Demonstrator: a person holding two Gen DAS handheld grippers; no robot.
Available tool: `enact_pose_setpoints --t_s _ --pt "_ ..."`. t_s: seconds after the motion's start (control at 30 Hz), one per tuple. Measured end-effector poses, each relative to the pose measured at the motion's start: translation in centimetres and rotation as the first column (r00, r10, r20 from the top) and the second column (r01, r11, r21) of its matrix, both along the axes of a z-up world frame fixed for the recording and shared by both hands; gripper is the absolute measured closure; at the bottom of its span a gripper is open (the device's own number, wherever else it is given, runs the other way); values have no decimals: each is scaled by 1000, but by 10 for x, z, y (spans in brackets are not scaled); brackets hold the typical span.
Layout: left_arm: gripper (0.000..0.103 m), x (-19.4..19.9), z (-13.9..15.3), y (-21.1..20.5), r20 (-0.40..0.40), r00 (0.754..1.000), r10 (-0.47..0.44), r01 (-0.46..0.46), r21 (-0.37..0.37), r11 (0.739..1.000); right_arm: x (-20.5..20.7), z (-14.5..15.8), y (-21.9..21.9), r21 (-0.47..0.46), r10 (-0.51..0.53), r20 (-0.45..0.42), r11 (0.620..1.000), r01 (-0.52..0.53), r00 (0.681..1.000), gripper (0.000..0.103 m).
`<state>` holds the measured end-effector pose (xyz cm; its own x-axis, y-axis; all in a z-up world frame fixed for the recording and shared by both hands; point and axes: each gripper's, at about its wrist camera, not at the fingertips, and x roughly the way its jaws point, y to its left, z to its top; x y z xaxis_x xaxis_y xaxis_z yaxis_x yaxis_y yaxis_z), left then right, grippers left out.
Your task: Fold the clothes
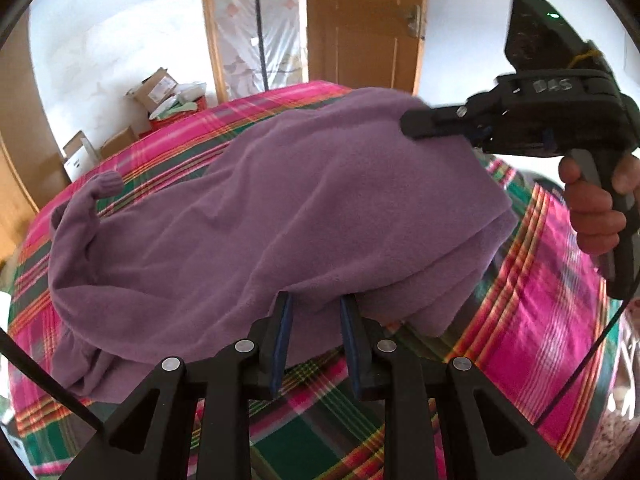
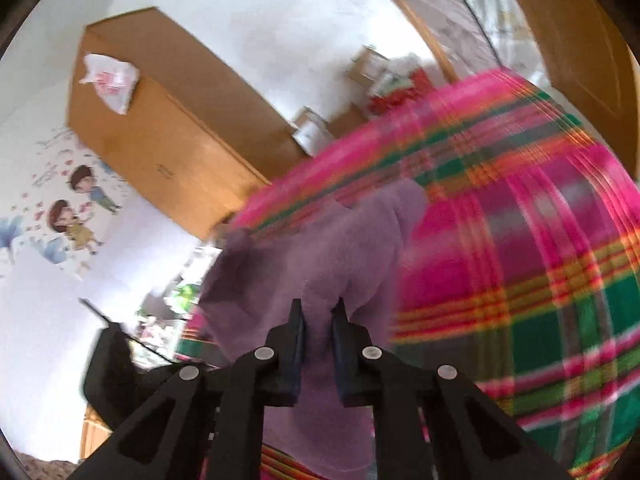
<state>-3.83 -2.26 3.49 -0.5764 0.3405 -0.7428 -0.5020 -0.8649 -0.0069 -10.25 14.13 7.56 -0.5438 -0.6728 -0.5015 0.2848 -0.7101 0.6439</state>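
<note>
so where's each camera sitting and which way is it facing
Left wrist: on the left tool, looking along its fingers across the purple garment on the plaid bedspread toward a door; the right tool and a hand show.
Right wrist: on the right tool, blurred, facing garment, bedspread, wardrobe.
Shared: garment, bedspread.

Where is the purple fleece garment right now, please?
In the left wrist view the purple fleece garment lies across the plaid bedspread, its near edge in the left tongs, its far right corner in the right tongs.
</note>
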Motion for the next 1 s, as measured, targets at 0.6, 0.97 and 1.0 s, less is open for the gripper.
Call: enact_pose_setpoints --t_s 0.6,0.97,1.0 --pt "78 -29 7 -79 21 973 231 -231 148 962 -61 20 -128 -71 234 -37 969 -236 972 91" --pt "78 -27 -3 -108 81 956 282 -292 210 933 -62 8 -161 136 281 -19 951 -276 959 83" --pt "78 -27 -3 -109 84 956 282 -294 211 932 -56 13 -161 170 287 -50 946 -275 957 81"
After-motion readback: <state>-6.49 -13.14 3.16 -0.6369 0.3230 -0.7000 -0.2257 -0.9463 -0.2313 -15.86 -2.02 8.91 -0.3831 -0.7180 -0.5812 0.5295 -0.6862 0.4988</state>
